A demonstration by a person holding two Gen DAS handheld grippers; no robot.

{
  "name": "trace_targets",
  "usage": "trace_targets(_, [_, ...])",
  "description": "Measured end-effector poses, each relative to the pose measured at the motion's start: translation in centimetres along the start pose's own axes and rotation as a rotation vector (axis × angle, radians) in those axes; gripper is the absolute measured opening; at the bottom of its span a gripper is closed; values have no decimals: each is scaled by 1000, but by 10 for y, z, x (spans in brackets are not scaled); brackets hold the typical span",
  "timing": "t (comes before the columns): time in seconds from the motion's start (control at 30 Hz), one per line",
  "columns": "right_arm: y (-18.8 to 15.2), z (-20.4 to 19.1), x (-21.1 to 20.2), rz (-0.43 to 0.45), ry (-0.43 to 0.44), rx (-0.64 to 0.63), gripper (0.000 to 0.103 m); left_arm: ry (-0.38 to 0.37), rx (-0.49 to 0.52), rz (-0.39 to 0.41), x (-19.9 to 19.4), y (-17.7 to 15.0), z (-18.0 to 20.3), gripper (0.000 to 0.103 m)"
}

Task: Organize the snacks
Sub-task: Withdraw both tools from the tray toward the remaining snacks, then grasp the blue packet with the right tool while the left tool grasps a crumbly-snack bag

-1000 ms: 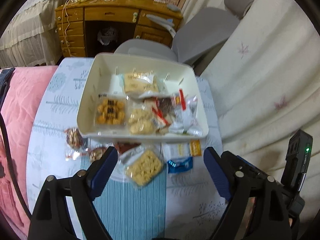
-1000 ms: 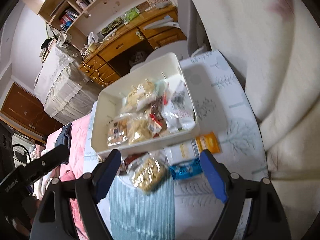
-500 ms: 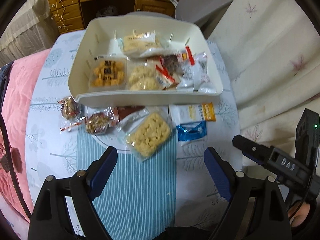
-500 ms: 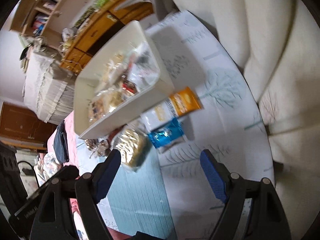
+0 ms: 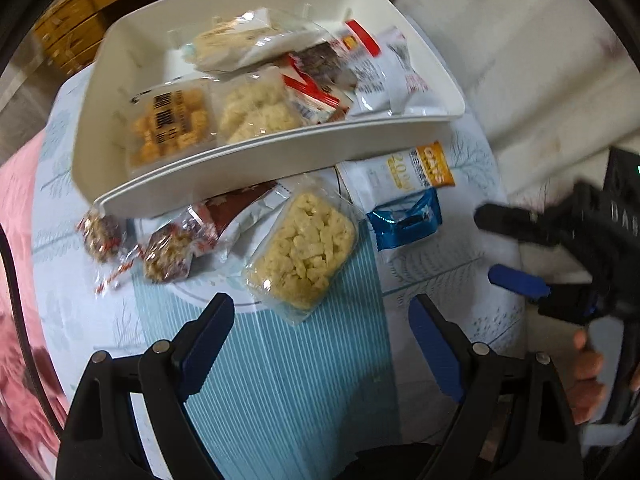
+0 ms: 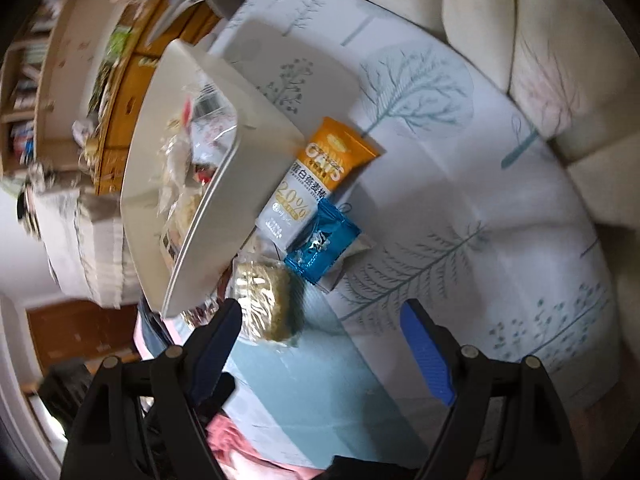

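Both tongs have dropped closer to the loose snacks since the earlier frames, so the packets now fill far more of each view and the desk behind has slid almost out of the left one.

Still outside the white bin point(image 5: 256, 168) lie a clear pack of pale puffed bites point(image 5: 302, 250), a blue packet point(image 5: 404, 222), an orange-and-white oat bar point(image 5: 404, 172), a dark red wrapper point(image 5: 240, 208) and two nut clusters point(image 5: 166, 254), all on the tabletop point(image 5: 288, 380) just in front of the bin's near wall. The bin itself already holds a heap of wrapped snacks.

Left tongs point(image 5: 320, 344) stand released, nothing between them, with the puffed pack just beyond their tips. Right tongs point(image 6: 320, 344) are likewise spread and empty above the cloth, near the blue packet point(image 6: 322, 246) and oat bar point(image 6: 316, 184).

My reading: this is the approach for the next pick, with roughly half the snacks still to gather. The next move calls for lowering onto one flat packet and pinching an edge, since thin film lying flush gives little to bite.

Only the left view shows the nut clusters, the bin's contents clearly, and the person's hand point(image 5: 586, 384) on the other tool. Only the right view shows the oat bar's print legibly and the bookshelf point(image 6: 36, 92)
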State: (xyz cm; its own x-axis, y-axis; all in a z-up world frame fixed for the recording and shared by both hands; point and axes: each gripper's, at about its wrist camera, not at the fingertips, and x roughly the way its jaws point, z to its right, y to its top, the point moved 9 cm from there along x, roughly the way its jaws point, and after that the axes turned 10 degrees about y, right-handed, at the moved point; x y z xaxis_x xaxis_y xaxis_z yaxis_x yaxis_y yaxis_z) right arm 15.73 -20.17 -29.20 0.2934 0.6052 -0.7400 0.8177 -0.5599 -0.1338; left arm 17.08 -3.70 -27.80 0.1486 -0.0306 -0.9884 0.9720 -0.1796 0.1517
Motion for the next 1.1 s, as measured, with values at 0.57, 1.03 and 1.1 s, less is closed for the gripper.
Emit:
trace_targets(0.57, [11,19,45,96,-26,373,82,-8,212,91,52,19,22,88])
trace_targets(1.03, [18,22,61,94,-123,402,52,37,262,132,76,26,43,66])
trace_targets(1.1, [17,22,63,86,-125,399,46,41,256,137,77,28,41,62])
